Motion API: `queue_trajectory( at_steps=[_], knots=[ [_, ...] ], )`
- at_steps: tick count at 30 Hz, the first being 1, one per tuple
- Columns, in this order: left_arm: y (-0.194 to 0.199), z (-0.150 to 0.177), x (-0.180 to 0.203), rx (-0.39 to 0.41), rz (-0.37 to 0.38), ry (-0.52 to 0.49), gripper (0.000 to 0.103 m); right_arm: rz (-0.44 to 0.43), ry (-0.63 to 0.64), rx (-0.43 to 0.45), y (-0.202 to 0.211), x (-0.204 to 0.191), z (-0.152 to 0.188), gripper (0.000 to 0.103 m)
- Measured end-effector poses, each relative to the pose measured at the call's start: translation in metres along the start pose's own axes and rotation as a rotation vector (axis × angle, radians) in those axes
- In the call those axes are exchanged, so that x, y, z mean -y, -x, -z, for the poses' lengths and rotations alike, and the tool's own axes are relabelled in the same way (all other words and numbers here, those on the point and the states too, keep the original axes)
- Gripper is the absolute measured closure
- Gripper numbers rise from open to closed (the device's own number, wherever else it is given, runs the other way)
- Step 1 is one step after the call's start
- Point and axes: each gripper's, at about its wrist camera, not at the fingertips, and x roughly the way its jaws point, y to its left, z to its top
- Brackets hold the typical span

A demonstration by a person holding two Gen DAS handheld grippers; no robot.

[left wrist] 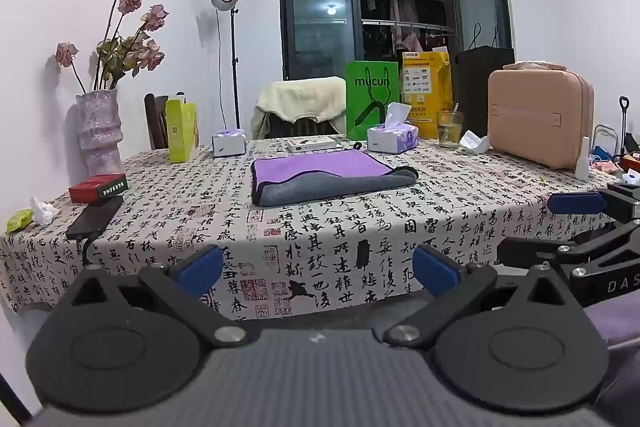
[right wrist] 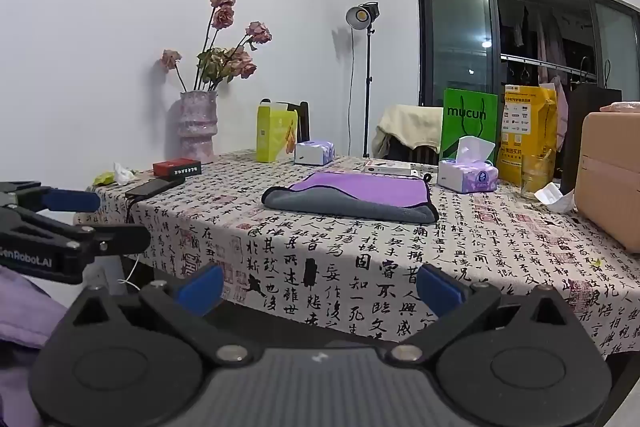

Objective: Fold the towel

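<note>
A purple towel with a grey underside (left wrist: 324, 177) lies folded on the middle of the table, its grey edge turned over along the near side; it also shows in the right wrist view (right wrist: 356, 197). My left gripper (left wrist: 318, 271) is open and empty, held off the table's near edge, well short of the towel. My right gripper (right wrist: 320, 289) is open and empty, also in front of the near edge. Each gripper shows at the side of the other's view: the right gripper (left wrist: 576, 205) and the left gripper (right wrist: 72, 201).
The table (left wrist: 360, 227) has a calligraphy-print cloth. On it stand a vase with dried roses (left wrist: 98, 131), a red box (left wrist: 98, 187), a black phone (left wrist: 94, 217), tissue packs (left wrist: 392, 139), a glass (left wrist: 450, 129), a pink case (left wrist: 540, 115), bags and a chair behind.
</note>
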Motion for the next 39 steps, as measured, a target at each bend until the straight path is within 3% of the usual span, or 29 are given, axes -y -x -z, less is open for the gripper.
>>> queue_trajectory(
  at_steps=[39],
  knots=[
    [-0.0008,-0.0043,-0.0016,0.001,-0.006,-0.005,0.0,0.0,0.002,0.004,0.0017,-0.0007,-0.0027,0.0]
  ],
)
